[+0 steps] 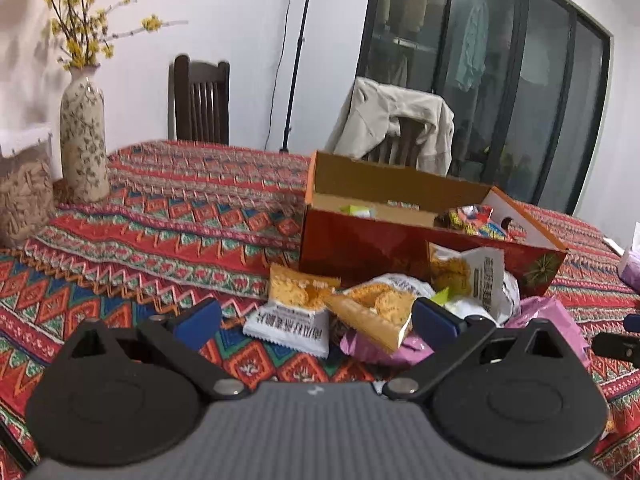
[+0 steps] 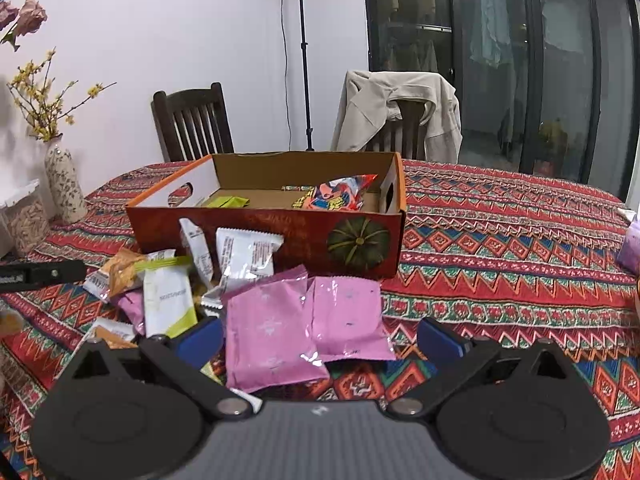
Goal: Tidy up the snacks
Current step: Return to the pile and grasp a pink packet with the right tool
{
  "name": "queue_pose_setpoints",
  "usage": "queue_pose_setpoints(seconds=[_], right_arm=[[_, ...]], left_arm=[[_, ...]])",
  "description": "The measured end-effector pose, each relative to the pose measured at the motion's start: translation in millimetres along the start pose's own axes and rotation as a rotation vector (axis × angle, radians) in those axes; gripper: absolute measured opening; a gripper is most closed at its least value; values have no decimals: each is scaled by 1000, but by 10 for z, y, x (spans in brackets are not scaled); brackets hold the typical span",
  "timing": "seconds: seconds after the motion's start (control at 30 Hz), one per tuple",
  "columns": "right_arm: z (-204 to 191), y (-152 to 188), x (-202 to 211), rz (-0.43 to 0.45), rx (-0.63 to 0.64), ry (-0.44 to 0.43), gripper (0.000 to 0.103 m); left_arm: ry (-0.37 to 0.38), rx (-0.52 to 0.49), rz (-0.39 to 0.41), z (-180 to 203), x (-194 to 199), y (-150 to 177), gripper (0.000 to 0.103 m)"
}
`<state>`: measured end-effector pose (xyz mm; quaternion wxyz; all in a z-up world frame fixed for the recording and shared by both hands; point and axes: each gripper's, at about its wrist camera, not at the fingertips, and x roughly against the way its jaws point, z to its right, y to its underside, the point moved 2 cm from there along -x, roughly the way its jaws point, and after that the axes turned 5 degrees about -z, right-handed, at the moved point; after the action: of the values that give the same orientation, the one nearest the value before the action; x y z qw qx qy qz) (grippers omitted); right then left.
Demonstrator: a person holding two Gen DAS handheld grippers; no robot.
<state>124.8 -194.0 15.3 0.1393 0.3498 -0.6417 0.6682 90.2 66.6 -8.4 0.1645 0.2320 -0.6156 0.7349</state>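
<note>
An open red cardboard box (image 1: 360,248) (image 2: 280,236) stands on the patterned tablecloth and holds a colourful packet (image 2: 336,196) and a green packet (image 2: 226,201). A pile of snack packets lies in front of it. My left gripper (image 1: 316,320) is open, its blue pads either side of a cracker packet (image 1: 294,308) and an orange packet (image 1: 372,316). My right gripper (image 2: 320,338) is open around two pink packets (image 2: 304,324). White packets (image 2: 244,256) lean on the box front.
A flowered vase (image 1: 82,140) and a jar (image 1: 24,196) stand at the table's left. Two chairs (image 2: 192,124) are behind the table, one draped with a beige jacket (image 2: 396,108). A purple item (image 2: 630,244) is at the right edge.
</note>
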Motion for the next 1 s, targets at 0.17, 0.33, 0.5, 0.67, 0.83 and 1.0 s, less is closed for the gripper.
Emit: queue_pose_setpoints(seconds=[0.17, 0.33, 0.5, 0.67, 0.83, 1.0], right_arm=[[-24, 6, 12, 2, -2, 5, 103], [-41, 32, -30, -16, 1, 12, 103], [-93, 24, -128, -39, 18, 28, 103], [-184, -34, -275, -52, 67, 62, 103], [-330, -75, -454, -57, 139, 82, 95], [-452, 4, -606, -81, 201, 84, 78]], left_arm=[[-10, -1, 25, 10, 15, -1, 103], [2, 14, 25, -9, 12, 8, 103], [7, 14, 16, -10, -2, 21, 103], [2, 20, 9, -21, -16, 26, 103], [-6, 18, -5, -17, -42, 36, 103], [-4, 18, -16, -20, -65, 42, 103]])
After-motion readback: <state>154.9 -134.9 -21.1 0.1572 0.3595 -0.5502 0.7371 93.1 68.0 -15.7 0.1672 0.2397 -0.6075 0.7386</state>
